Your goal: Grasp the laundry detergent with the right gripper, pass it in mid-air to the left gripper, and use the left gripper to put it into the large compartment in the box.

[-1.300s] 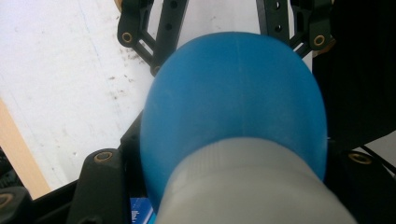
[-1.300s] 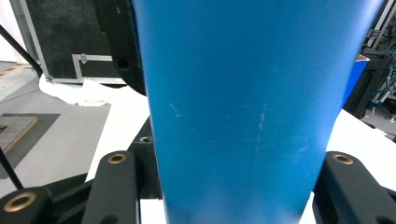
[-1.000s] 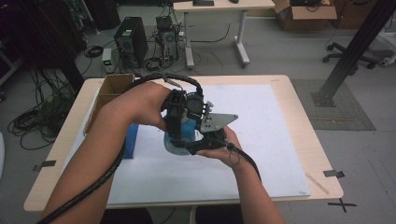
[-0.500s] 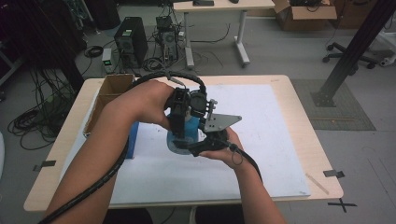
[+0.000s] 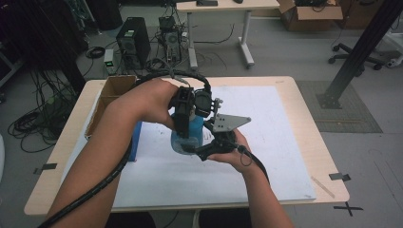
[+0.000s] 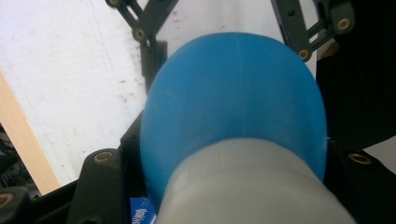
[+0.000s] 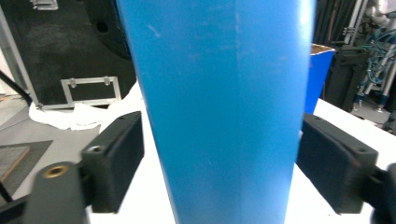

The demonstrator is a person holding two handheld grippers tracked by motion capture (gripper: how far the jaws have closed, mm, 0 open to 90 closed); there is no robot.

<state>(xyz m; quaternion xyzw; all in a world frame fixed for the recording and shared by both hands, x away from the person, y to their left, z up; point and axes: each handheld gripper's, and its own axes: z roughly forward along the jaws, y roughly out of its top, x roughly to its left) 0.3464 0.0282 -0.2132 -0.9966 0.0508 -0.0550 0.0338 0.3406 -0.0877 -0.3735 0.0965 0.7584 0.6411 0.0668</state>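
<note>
A blue bottle [image 5: 189, 135] with a grey cap [image 6: 252, 186] stands upright on the white sheet [image 5: 266, 118] in the middle of the table. My left gripper [image 5: 183, 124] comes down from above and is shut on the bottle's top; the cap and blue shoulder [image 6: 233, 93] sit between its jaws. My right gripper [image 5: 202, 148] reaches in level from the right at the bottle's lower body [image 7: 219, 107]. Its jaws have just been opening. Both pads [image 7: 116, 158] stand off the blue wall with a gap on each side.
An open cardboard box [image 5: 114, 90] sits at the table's back left, with a blue box [image 5: 135, 140] in front of it, also seen as the blue box [image 7: 320, 70] behind the bottle. Cables, a computer tower [image 5: 133, 40] and another desk stand on the floor beyond.
The right hand with its grey plate has edged slightly to the right beside the bottle. The left hand and the bottle have stayed where they were.
</note>
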